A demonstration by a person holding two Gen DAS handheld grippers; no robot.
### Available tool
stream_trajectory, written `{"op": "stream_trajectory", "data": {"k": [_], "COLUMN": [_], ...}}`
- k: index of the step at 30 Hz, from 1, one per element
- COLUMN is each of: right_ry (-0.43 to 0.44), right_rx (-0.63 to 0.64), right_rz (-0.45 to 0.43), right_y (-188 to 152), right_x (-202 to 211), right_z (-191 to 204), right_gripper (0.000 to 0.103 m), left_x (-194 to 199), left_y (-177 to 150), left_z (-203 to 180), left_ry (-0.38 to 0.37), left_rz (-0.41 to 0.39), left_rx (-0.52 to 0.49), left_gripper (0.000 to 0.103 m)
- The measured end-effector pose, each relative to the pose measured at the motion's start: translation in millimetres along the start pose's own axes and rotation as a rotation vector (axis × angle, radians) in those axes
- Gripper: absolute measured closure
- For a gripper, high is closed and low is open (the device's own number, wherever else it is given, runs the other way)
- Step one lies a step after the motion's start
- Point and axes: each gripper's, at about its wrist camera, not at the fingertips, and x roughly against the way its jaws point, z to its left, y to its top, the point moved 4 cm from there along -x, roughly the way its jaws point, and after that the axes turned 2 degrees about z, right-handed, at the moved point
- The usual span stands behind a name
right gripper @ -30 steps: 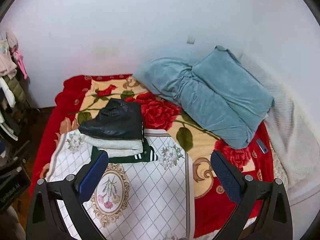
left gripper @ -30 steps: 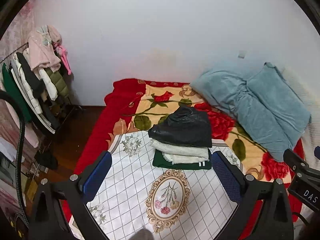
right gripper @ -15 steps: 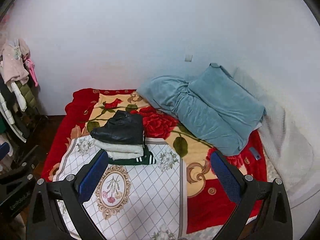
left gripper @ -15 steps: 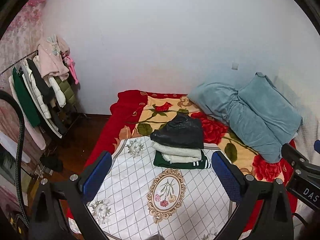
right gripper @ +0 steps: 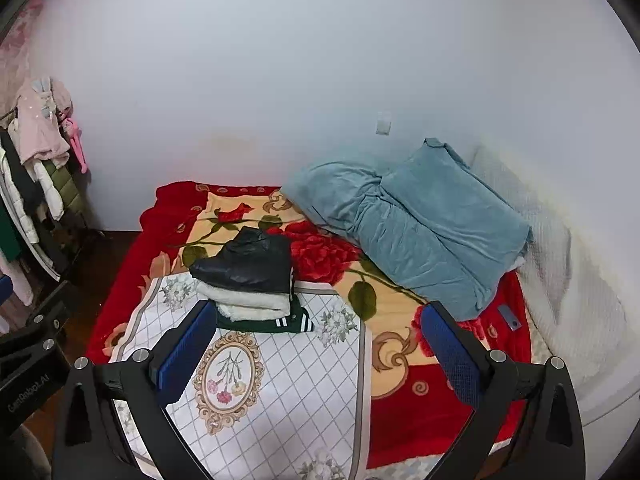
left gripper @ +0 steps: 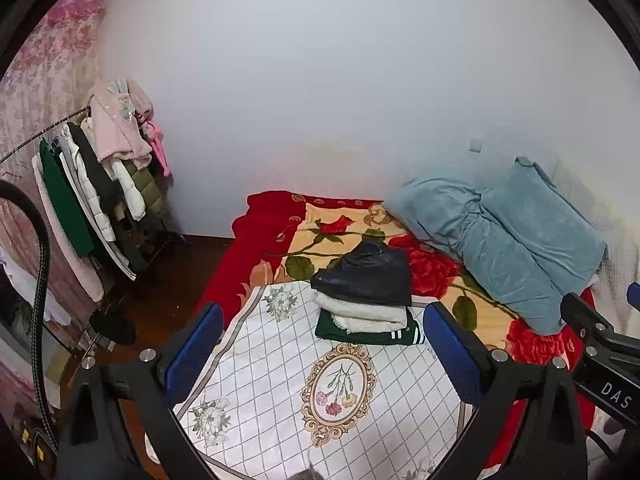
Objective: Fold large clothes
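Observation:
A stack of folded clothes [left gripper: 366, 296] lies on the bed: a shiny black garment [left gripper: 370, 276] on top, a white fleece [left gripper: 360, 314] under it, a green piece with white stripes [left gripper: 372, 334] at the bottom. The stack also shows in the right wrist view [right gripper: 250, 280]. My left gripper [left gripper: 324, 356] is open and empty, held above the white quilted cloth [left gripper: 280, 392], short of the stack. My right gripper [right gripper: 316, 360] is open and empty, above the same cloth [right gripper: 288, 396]. The right gripper's body [left gripper: 600, 360] shows at the right edge of the left view.
A red floral blanket [left gripper: 264, 248] covers the bed. A folded blue-grey duvet [left gripper: 508, 236] lies at the back right against the white wall. A rack of hanging clothes [left gripper: 92, 184] stands at the left over dark wooden floor [left gripper: 168, 276]. A small blue-grey object [right gripper: 509, 317] lies by the duvet.
Both grippers have pulled back and risen from the bed, so the stack looks smaller and more wall and floor shows. Both stay open and empty.

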Motion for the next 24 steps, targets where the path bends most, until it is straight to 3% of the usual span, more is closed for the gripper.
{"op": "stream_trajectory", "data": {"k": [24], "right_ry": [0.013], "right_rx": [0.018], "right_rz": [-0.031], "right_y": [8.9], "right_x": [4.3], "right_z": [-5.9], "right_gripper": [0.000], "left_x": [10.7], "left_y": [7.0], "left_z": [-4.7], "left_ry": [-0.009], "left_rz": [-0.021], "left_rx": [0.014], "left_gripper": [0.001]}}
